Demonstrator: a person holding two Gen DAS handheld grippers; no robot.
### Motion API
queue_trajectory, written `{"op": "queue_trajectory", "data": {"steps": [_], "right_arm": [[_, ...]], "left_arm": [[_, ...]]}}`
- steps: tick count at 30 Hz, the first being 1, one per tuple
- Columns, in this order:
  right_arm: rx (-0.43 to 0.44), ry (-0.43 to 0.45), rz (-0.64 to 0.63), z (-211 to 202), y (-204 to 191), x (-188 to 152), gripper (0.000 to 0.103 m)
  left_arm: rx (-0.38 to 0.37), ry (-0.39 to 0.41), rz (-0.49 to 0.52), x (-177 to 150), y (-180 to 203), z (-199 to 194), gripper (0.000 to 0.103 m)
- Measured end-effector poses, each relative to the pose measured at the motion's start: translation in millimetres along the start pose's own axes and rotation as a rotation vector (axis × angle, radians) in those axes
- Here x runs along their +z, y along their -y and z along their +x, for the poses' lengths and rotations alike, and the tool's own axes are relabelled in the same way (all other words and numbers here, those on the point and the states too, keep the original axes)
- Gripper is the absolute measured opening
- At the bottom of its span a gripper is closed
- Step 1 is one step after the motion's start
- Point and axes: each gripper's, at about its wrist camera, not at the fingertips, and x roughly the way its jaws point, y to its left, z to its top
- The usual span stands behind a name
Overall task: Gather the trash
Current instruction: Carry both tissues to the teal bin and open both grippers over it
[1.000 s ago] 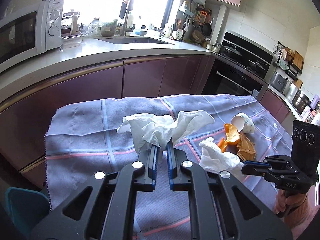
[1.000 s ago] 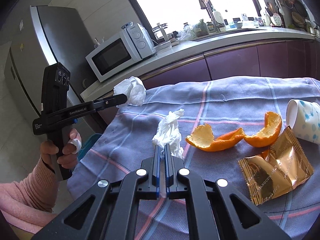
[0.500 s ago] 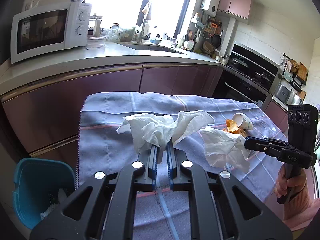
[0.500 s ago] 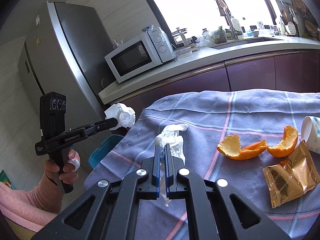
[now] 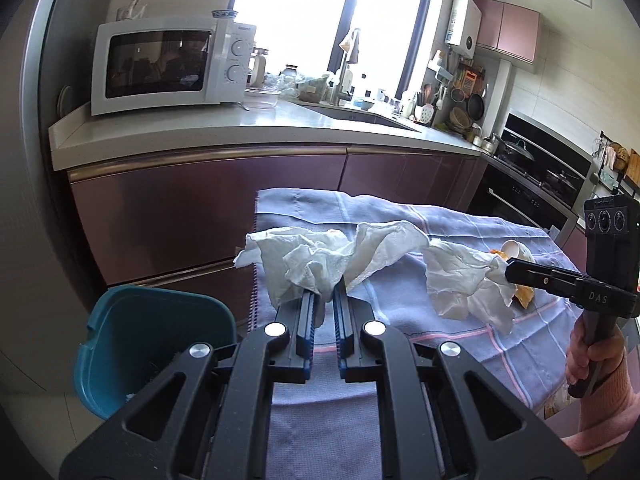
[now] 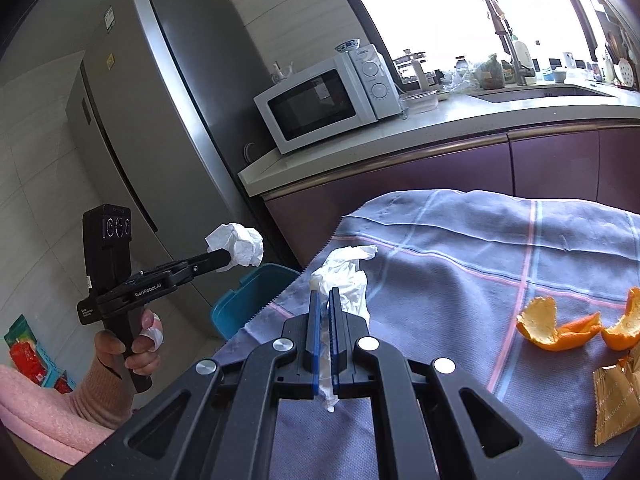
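My left gripper [image 5: 326, 289] is shut on a crumpled white paper towel [image 5: 328, 254], held in the air at the left edge of the table, above and right of a teal trash bin [image 5: 156, 344]. My right gripper [image 6: 324, 294] is shut on a second crumpled white tissue [image 6: 344, 276], held over the table's left part. The right wrist view shows the left gripper [image 6: 230, 260] with its towel [image 6: 238, 244] above the bin [image 6: 252, 300]. The left wrist view shows the right gripper [image 5: 510, 270] holding its tissue [image 5: 464, 278].
A blue-grey checked cloth [image 6: 460, 264] covers the table. On it lie orange peels [image 6: 556, 326], a gold snack wrapper [image 6: 618, 396] and a tipped paper cup [image 5: 516, 250]. Purple cabinets, a worktop with a microwave [image 6: 324, 100] and a steel fridge [image 6: 148, 120] stand behind.
Both grippers have carried their tissues leftward off the table's middle. The left one has gone farther and the teal bin has come into view below it. Both stay shut.
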Motion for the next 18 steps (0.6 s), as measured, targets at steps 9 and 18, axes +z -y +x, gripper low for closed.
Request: {"op": "queue_trajectory", "data": {"steps": [9, 18], "right_arm": [[0.108, -0.049, -0.067, 40.3, -33.4, 16.8, 0.003], [0.194, -0.104, -0.104, 83.2, -60.6, 29.2, 0.003]], "left_arm": [[0.095, 0.017, -0.044, -8.5, -36.5, -26.7, 0.009], [0.171, 0.006, -0.1, -20.1, -72.2, -37.5, 0.009]]}}
